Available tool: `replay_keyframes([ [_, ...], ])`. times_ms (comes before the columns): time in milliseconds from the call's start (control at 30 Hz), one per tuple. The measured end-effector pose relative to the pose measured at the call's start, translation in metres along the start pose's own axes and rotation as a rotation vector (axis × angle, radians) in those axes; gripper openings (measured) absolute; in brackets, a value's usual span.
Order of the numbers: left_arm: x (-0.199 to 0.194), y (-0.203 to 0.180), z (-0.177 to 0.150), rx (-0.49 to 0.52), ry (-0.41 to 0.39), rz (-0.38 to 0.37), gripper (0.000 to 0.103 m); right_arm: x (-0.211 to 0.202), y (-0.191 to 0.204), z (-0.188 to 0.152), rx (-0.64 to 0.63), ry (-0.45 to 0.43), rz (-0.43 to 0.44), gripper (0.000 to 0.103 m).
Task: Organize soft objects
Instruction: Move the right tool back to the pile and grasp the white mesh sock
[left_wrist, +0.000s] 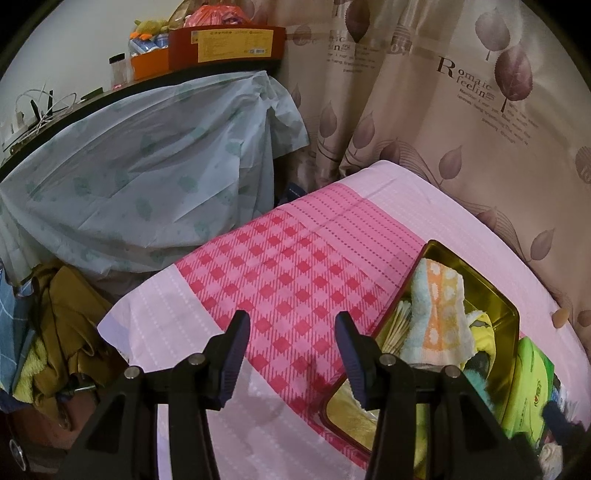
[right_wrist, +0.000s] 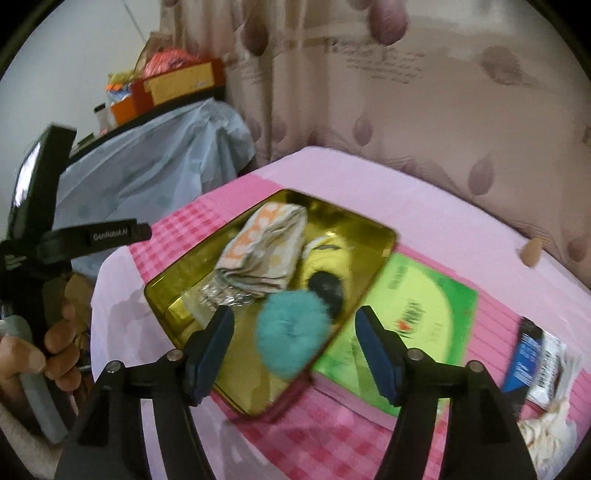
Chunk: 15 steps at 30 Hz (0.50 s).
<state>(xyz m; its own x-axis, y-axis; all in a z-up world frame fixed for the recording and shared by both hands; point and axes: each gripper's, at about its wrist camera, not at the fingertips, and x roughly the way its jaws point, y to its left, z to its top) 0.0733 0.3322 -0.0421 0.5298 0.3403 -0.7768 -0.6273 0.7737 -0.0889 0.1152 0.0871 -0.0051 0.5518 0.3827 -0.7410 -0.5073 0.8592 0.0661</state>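
Observation:
A gold tin (right_wrist: 388, 236) lies open on the pink checked cloth. Inside it are a folded orange-and-white towel (right_wrist: 266, 254), a yellow plush toy (right_wrist: 328, 258) and a fluffy teal pom-pom (right_wrist: 286, 332) at the near rim. My right gripper (right_wrist: 295, 347) hovers open above the pom-pom, which sits between the fingers without touching the pads. In the left wrist view the tin (left_wrist: 506, 310) and towel (left_wrist: 439, 314) are at the right. My left gripper (left_wrist: 291, 321) is open over bare cloth left of the tin, with nothing between its fingers.
A green lid or box (right_wrist: 417, 317) lies right of the tin, with snack packets (right_wrist: 535, 350) beyond it. A leaf-print curtain (left_wrist: 461, 129) hangs behind the table. A plastic-covered shelf (left_wrist: 147, 166) stands at the left. A hand (right_wrist: 59, 343) grips the left device's handle.

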Motion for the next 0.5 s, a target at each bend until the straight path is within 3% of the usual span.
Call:
replay_keyframes([
  [267,-0.003,-0.008,-0.002,0.041,-0.008,-0.001,0.049,-0.048,-0.079,-0.026,0.137,-0.045,-0.131,0.067],
  [500,-0.005,-0.016,-0.004,0.08,-0.009,-0.006,0.049,-0.088,-0.173,-0.081,0.296,-0.018,-0.311,0.067],
])
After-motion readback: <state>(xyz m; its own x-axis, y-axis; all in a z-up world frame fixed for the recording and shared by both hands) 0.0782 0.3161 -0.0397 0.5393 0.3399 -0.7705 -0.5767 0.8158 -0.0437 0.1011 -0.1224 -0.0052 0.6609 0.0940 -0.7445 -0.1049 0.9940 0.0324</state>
